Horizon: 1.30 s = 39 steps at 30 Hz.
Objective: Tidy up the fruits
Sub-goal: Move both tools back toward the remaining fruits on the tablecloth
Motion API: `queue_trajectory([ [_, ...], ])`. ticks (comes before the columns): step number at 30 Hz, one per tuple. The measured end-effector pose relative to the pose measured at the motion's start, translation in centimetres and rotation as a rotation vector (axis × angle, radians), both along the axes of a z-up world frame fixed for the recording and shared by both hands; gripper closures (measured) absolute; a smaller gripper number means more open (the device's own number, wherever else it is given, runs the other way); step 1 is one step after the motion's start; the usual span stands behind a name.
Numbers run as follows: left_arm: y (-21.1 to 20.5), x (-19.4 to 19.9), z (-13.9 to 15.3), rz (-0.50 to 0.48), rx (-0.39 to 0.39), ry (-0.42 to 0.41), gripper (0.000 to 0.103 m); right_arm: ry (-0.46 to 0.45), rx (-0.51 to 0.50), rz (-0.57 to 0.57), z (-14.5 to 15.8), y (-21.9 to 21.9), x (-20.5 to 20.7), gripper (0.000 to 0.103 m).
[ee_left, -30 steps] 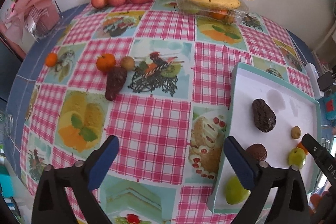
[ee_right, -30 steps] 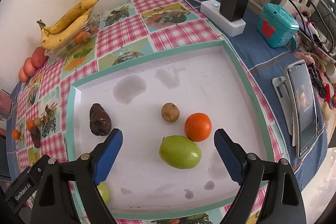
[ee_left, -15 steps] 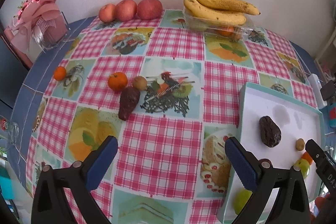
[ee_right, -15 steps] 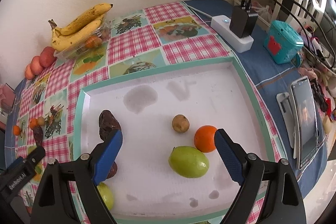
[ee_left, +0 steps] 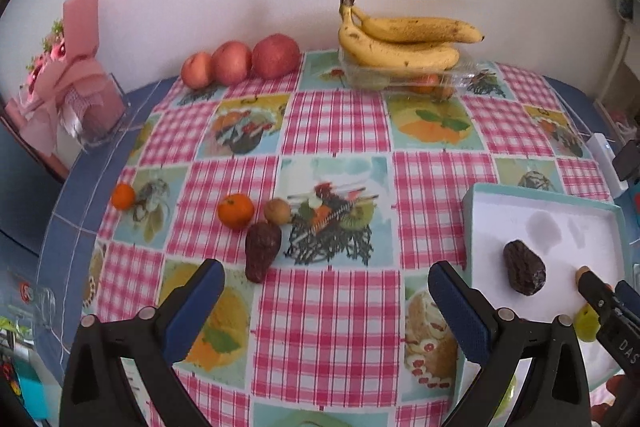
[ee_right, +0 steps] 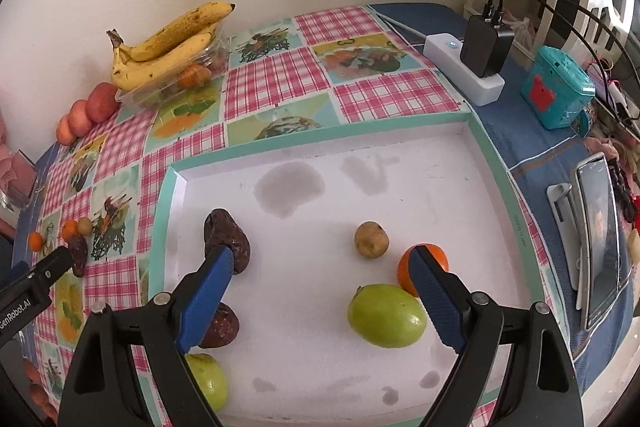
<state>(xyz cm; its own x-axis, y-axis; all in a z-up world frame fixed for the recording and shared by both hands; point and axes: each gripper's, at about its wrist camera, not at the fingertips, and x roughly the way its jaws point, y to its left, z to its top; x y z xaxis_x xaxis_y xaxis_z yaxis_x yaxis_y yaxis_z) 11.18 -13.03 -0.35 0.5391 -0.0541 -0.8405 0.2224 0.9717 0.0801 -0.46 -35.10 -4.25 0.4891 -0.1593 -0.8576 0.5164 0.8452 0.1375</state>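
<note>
A white tray (ee_right: 404,143) with a teal rim holds a dark wrinkled fruit (ee_right: 226,239), a small brown fruit (ee_right: 371,239), an orange (ee_right: 439,255), a large green fruit (ee_right: 386,315), a second dark fruit (ee_right: 220,325) and a small green fruit (ee_right: 208,379). My right gripper (ee_right: 322,285) hangs open above the tray with nothing between its fingers. On the checked cloth left of the tray lie a dark fruit (ee_left: 262,250), an orange (ee_left: 235,211), a brown fruit (ee_left: 277,211) and a small orange (ee_left: 123,196). My left gripper (ee_left: 326,301) is open above the cloth, nearer than those fruits.
Bananas (ee_left: 400,41) lie on a clear box (ee_left: 424,79) at the wall beside three red apples (ee_left: 240,61). A pink bouquet (ee_left: 68,83) stands at the left edge. A power strip (ee_right: 464,73), a teal box (ee_right: 560,93) and a phone (ee_right: 598,239) sit right of the tray.
Both views have pulled back and tilted up: the left view now shows more wall with the loose fruits lower in frame. The tray fruits sit nearer the right fingers. Both grippers stayed open.
</note>
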Motion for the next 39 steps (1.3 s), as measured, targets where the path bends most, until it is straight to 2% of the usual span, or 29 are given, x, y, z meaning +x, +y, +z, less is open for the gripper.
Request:
queue_trajectory([
  [5,0.5,0.9,0.6,-0.018,-0.042,-0.001,0.0,-0.013,0.013,-0.01,0.0,0.1,0.1,0.013],
  [10,1.8,2.7,0.7,-0.019,-0.04,-0.023,0.0,-0.013,0.017,-0.023,-0.2,0.3,0.6,0.013],
  [16,5.8,5.5,-0.4,0.058,-0.09,-0.011,0.0,-0.031,-0.018,-0.02,0.6,1.2,1.9,0.013],
  [19,8.2,6.8,-0.8,0.099,-0.118,-0.019,0.0,-0.033,-0.02,-0.016,0.6,1.7,2.9,0.009],
  [24,13.0,8.8,-1.1,0.204,-0.233,-0.006,0.0,-0.048,-0.018,0.012,1.2,3.2,4.7,0.009],
  [30,16.6,9.9,-1.6,0.249,-0.239,-0.013,0.0,-0.087,-0.053,0.066,2.9,5.7,6.9,0.009],
  [36,20.7,10.8,-2.0,0.305,-0.316,0.007,0.0,-0.138,-0.058,0.136,4.9,9.3,9.4,0.009],
  [39,22.3,11.4,-2.5,0.314,-0.313,0.014,0.0,-0.141,-0.042,0.181,5.2,11.3,10.7,0.009],
])
